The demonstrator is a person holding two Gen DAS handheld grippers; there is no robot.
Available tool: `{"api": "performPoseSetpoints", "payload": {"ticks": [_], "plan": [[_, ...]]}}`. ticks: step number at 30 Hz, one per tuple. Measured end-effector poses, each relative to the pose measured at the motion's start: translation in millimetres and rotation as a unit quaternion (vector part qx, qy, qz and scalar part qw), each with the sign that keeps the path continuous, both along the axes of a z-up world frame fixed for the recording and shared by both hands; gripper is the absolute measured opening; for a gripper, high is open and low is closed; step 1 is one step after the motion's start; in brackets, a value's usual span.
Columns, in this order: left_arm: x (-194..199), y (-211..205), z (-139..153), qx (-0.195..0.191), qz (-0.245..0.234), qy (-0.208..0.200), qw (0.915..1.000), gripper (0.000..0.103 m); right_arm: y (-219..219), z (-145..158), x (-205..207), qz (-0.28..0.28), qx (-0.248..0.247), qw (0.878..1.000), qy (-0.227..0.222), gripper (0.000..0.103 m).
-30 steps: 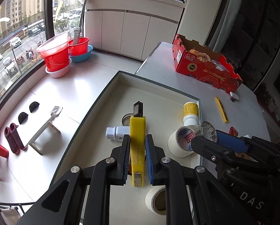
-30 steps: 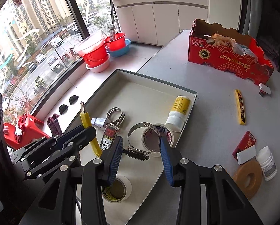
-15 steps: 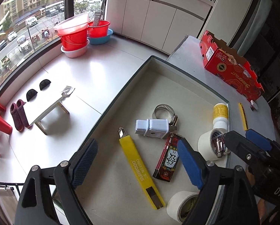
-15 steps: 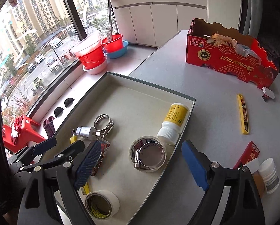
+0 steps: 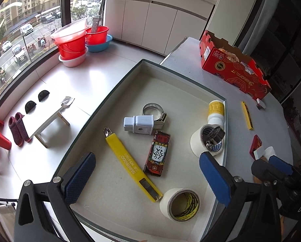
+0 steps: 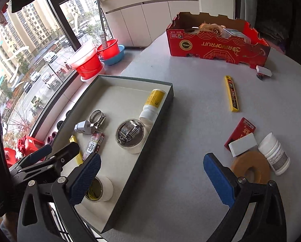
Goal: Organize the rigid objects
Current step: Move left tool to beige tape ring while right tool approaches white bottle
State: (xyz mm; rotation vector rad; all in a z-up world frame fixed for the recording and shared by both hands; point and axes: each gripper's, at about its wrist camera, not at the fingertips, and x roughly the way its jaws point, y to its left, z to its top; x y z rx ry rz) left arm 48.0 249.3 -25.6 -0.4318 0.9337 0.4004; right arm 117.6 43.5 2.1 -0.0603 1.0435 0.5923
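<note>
Both grippers empty, jaws wide: left gripper (image 5: 148,177) over the tray (image 6: 142,141), right gripper (image 6: 152,179) above the table (image 6: 190,92). Knife (image 5: 130,161), tapes and clamps lie in the tray. Next likely pick: tape ring (image 6: 251,169) or bottle (image 6: 275,155). Approach from above; white block (image 6: 243,144) and red card (image 6: 241,131) crowd them.

Bright daylight from the window (image 5: 29,20); sharp centre, fisheye-bent, dark-vignetted edges.
</note>
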Motion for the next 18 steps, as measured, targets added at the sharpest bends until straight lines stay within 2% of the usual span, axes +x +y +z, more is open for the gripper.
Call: {"api": "performPoseSetpoints", "payload": {"ticks": [9, 18], "plan": [[5, -66, 7, 0.008, -0.064, 0.007, 0.9979, 0.103, -100, -13, -19, -0.085, 0.001, 0.996, 0.026, 0.102], [16, -148, -1, 0.019, -0.141, 0.025, 0.9896, 0.103, -203, -36, -22, -0.198, -0.008, 0.979, 0.049, 0.102]]}}
